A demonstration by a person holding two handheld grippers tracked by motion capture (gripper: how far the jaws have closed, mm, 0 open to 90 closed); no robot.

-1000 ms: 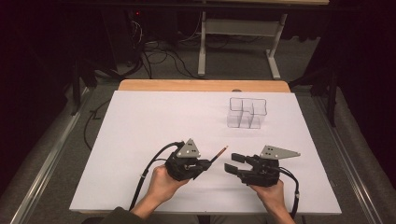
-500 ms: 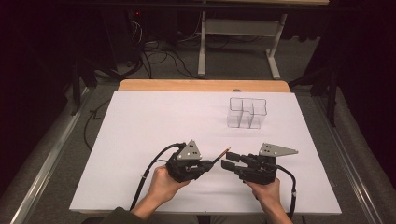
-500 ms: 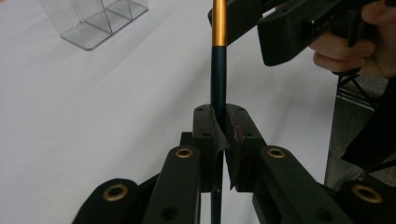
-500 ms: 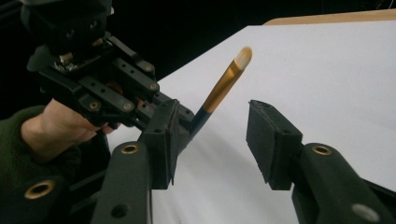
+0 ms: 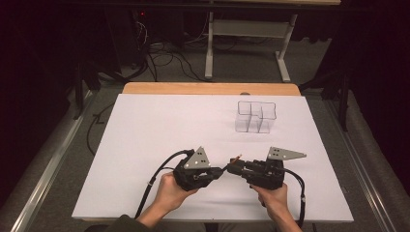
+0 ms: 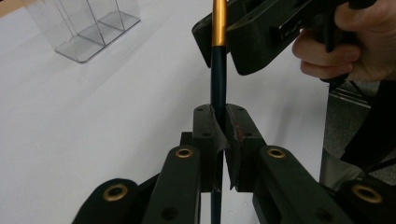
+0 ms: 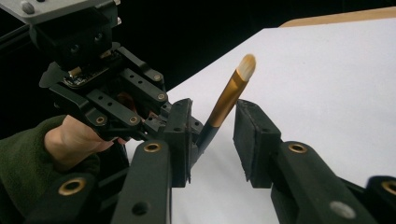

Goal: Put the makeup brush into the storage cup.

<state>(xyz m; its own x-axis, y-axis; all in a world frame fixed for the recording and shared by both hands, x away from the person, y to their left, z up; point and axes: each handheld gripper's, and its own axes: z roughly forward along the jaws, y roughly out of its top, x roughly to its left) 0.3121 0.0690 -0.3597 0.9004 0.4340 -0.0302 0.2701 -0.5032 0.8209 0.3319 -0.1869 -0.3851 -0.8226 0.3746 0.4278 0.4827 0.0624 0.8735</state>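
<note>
Meanwhile the left tool (image 6: 219,135) clamps the brush (image 6: 218,70); the right tool (image 7: 212,140), closing, gapes around it untouched

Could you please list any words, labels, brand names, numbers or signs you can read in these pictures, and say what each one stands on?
None can be read. The brush, the clear organiser, the white table cover, the left gripper and the right gripper bear no legible text. Two small marks on the right gripper's body, seen in the left gripper view, are too blurred to tell.
</note>
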